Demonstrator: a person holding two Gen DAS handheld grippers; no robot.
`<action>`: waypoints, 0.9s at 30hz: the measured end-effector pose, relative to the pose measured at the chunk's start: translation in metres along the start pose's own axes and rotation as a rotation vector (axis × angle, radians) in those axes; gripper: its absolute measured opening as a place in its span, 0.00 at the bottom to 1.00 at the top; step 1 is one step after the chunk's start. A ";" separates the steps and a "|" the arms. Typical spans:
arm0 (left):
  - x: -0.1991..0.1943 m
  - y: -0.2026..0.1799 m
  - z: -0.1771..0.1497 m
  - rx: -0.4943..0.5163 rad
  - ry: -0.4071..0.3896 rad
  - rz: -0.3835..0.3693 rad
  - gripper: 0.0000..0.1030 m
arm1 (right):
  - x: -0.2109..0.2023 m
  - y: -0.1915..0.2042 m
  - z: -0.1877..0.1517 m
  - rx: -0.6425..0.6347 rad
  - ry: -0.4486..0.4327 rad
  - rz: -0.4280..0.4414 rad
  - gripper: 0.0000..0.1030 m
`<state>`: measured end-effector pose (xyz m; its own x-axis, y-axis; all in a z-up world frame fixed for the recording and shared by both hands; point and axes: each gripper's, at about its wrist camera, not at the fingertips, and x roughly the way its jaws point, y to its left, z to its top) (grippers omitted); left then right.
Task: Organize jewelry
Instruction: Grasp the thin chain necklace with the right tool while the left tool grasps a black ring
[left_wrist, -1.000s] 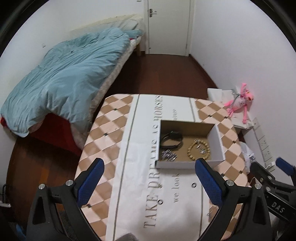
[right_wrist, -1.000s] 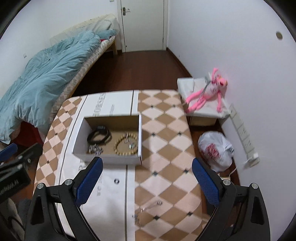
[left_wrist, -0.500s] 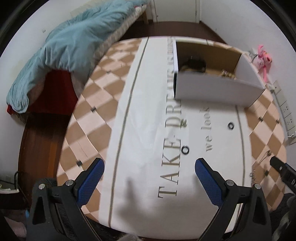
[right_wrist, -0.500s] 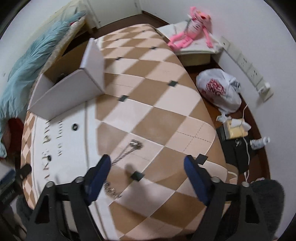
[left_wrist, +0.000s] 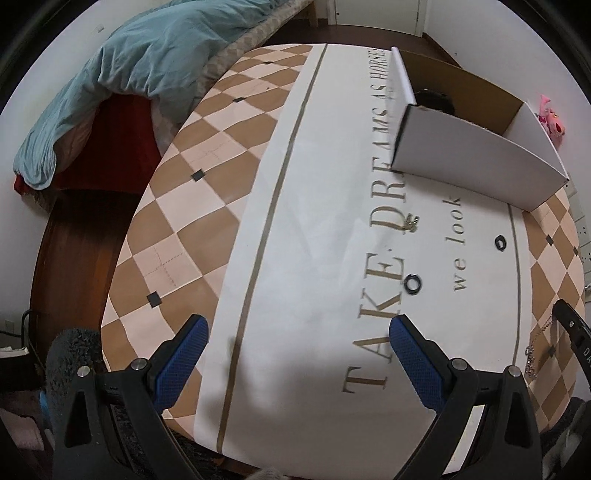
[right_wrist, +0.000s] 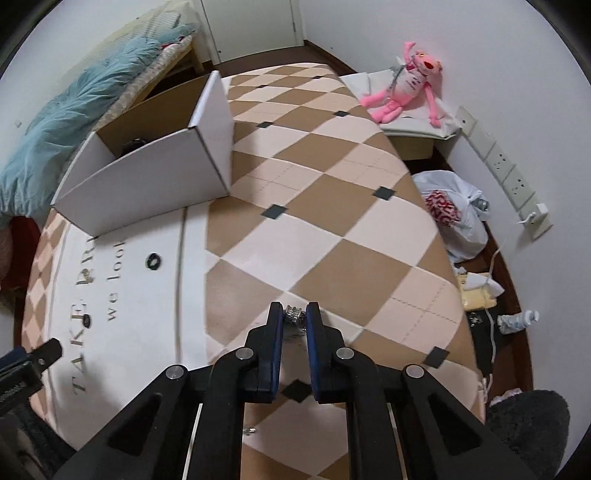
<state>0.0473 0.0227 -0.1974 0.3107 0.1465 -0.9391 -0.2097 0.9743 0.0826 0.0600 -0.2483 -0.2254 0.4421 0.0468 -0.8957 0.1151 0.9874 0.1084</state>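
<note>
cloth (left_wrist: 314, 206) text "TAKE DREAMS AS HORSES", "we look" | left gripper (left_wrist: 297, 341) spread wide, empty | right gripper (right_wrist: 294, 314) just closed, clamping chain (right_wrist: 293, 314)

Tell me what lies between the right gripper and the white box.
Right wrist view: only bare checkered tablecloth between right gripper and white box.

Soft, even indoor light fills both views, with no glare. The table (left_wrist: 258, 221) carries a broad, diffuse shadow along its near edge, and the white box (right_wrist: 147, 184) casts a faint one beside it. Fisheye distortion bows the table's edges, and black vignetting rims the corners. Focus is fairly sharp.
</note>
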 end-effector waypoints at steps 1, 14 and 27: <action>0.001 0.001 -0.001 -0.004 0.003 -0.009 0.97 | -0.002 0.001 0.000 0.000 -0.005 0.010 0.12; 0.010 -0.043 0.011 0.124 -0.037 -0.135 0.57 | -0.010 0.016 0.000 -0.025 -0.020 0.034 0.12; -0.001 -0.062 0.011 0.212 -0.107 -0.169 0.10 | -0.024 0.017 0.007 -0.037 -0.047 0.062 0.12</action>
<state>0.0702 -0.0360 -0.1982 0.4234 -0.0151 -0.9058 0.0484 0.9988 0.0059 0.0574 -0.2336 -0.1988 0.4889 0.1017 -0.8664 0.0538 0.9878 0.1464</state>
